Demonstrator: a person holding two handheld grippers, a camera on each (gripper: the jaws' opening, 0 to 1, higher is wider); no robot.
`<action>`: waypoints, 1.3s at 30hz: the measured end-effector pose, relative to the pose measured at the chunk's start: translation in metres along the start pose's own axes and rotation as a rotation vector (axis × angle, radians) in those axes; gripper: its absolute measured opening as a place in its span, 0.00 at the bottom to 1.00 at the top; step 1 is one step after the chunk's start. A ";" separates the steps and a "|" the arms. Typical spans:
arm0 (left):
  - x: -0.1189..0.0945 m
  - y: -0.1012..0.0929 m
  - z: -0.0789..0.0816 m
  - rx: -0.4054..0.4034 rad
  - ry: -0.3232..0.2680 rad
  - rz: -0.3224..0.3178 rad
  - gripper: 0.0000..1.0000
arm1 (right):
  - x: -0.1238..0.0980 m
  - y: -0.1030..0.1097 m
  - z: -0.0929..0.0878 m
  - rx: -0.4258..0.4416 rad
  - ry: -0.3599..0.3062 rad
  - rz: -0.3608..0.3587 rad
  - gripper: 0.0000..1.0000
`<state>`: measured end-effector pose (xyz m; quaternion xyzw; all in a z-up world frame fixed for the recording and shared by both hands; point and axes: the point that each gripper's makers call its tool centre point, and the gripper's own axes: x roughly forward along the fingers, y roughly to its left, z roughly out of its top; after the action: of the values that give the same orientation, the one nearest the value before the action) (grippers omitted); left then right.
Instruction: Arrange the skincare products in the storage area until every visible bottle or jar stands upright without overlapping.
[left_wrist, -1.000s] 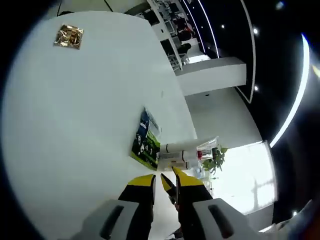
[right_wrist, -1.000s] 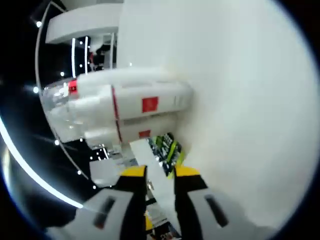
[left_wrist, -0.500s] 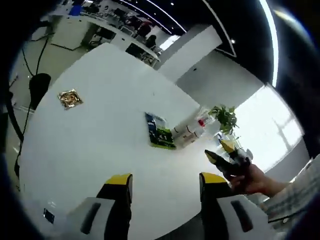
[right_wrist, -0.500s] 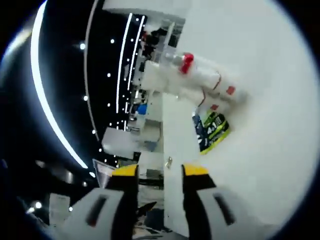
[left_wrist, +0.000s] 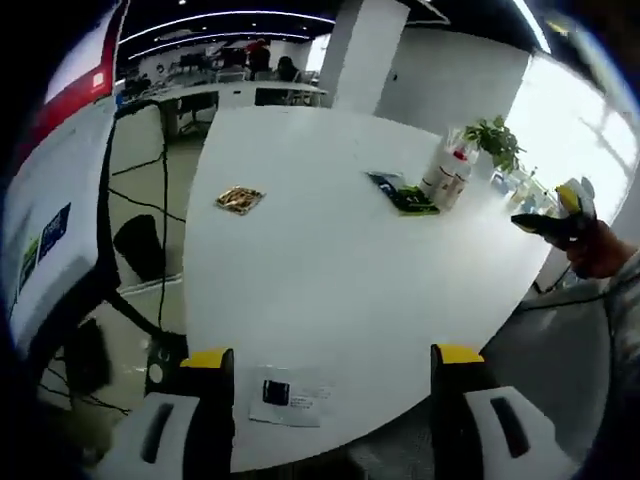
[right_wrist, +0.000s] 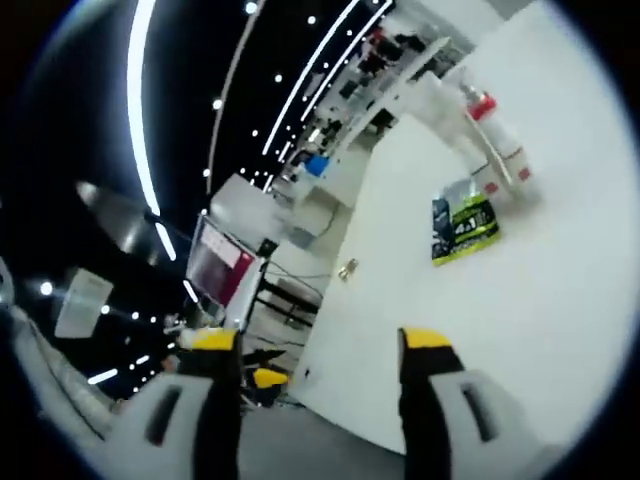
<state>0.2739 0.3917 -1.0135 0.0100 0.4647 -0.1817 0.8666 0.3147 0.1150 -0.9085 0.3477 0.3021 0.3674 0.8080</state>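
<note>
I see a white round table (left_wrist: 330, 260) carrying the bottles (left_wrist: 445, 175) near its far edge, a green packet (left_wrist: 403, 195) flat just beside them, a small gold packet (left_wrist: 239, 200) well apart to the left, and what may be a paper card (left_wrist: 290, 394) at the near edge.

Smooth matt white table (left_wrist: 330, 260); glossy plastic bottles (right_wrist: 495, 140); shiny gold foil packet (left_wrist: 240, 200).

The green packet (right_wrist: 463, 230) at two o'clock in the right gripper view bore large white digits, seemingly "4.1"; other print stayed illegible.
</note>
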 end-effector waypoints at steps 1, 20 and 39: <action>0.002 0.005 -0.005 0.026 0.026 0.025 0.83 | -0.001 0.000 -0.002 -0.018 0.007 -0.008 0.65; 0.043 0.019 -0.038 0.089 0.157 0.086 0.60 | -0.021 -0.018 -0.001 -0.249 0.093 -0.216 0.99; 0.032 -0.008 -0.013 0.039 0.136 0.037 0.41 | -0.022 -0.012 0.005 -0.236 0.054 -0.210 0.96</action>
<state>0.2771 0.3765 -1.0456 0.0479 0.5186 -0.1736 0.8358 0.3112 0.0895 -0.9097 0.2070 0.3134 0.3231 0.8687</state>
